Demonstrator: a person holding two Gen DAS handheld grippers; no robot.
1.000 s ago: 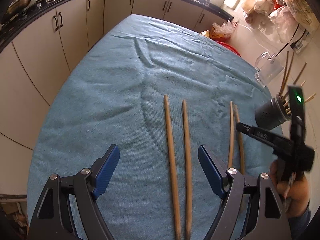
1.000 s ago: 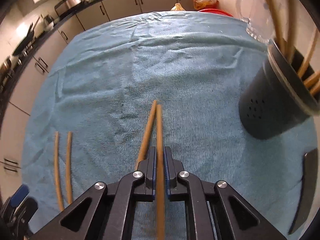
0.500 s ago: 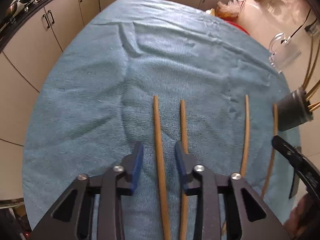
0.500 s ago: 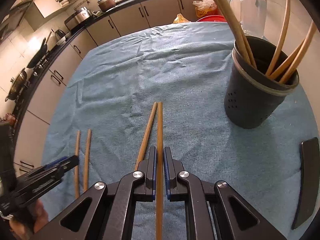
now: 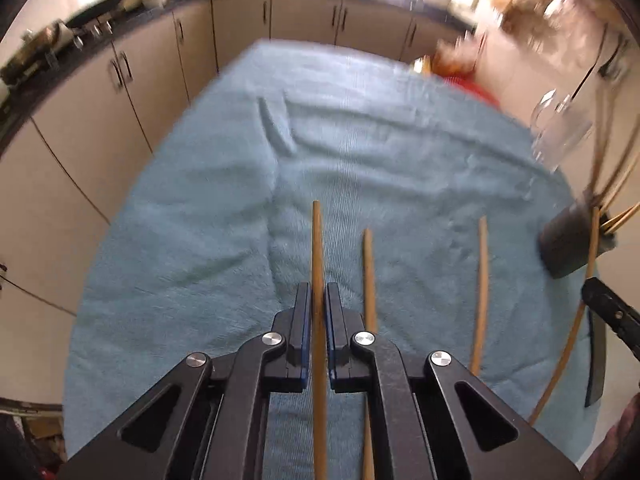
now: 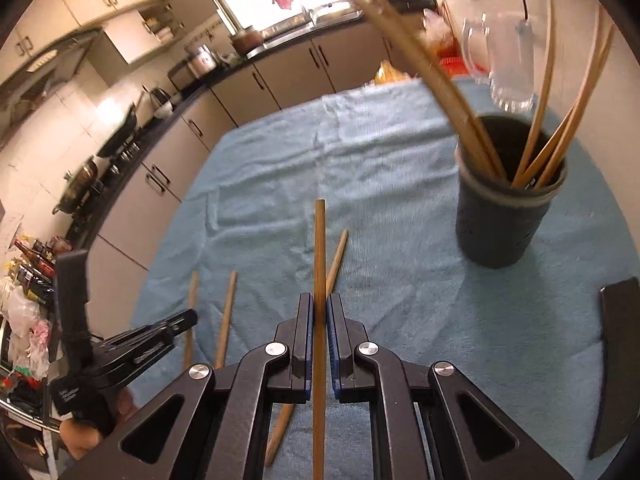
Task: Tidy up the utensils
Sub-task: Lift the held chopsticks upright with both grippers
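Note:
Wooden chopsticks lie on a blue cloth (image 5: 224, 216). My left gripper (image 5: 318, 300) is shut on the leftmost chopstick (image 5: 317, 240), which runs straight ahead between the pads. A second chopstick (image 5: 368, 272) lies just to its right and a third chopstick (image 5: 482, 280) farther right. My right gripper (image 6: 320, 308) is shut on another chopstick (image 6: 320, 240), held above the cloth; its mate (image 6: 336, 256) stays on the cloth beneath. The dark holder (image 6: 508, 208), with several chopsticks standing in it, is ahead and to the right of the right gripper.
A glass mug (image 6: 508, 60) stands behind the holder. A flat dark object (image 6: 616, 372) lies at the cloth's right edge. Kitchen cabinets (image 5: 120, 92) run along the left and far sides. The left gripper (image 6: 160, 332) shows in the right wrist view, low on the left.
The left gripper's jaws went from wide open to shut on the leftmost chopstick. The right gripper rose with its chopstick, leaving the mate on the cloth, and the holder shows more fully.

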